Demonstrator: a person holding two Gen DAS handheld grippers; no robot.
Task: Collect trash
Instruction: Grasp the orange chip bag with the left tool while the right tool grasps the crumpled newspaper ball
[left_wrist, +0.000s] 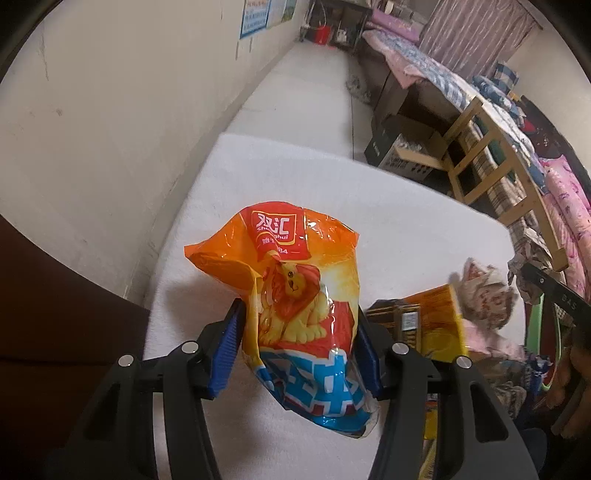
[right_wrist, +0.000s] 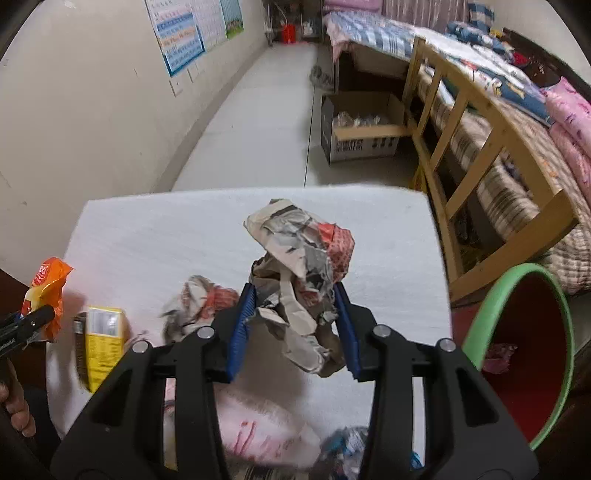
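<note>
1. Bedroom; white-covered table (right_wrist: 155, 236) still carries a yellow carton (right_wrist: 101, 343) and crumpled paper (right_wrist: 199, 306).
2. Orange plastic snack bag (left_wrist: 295, 295) is clamped in left gripper (left_wrist: 295, 350) jaws.
3. Crumpled newspaper wad (right_wrist: 299, 280) is clamped in right gripper (right_wrist: 293, 332) jaws; green-rimmed red bin (right_wrist: 524, 332) is near, nothing dropped yet.

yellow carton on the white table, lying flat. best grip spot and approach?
Take the yellow carton across its two long side faces, near mid-length, coming from above. It lies flat with its broad face up, so the narrow width suits the jaws. The crumpled newspaper ball lies close on one side, so descend straight.
</note>
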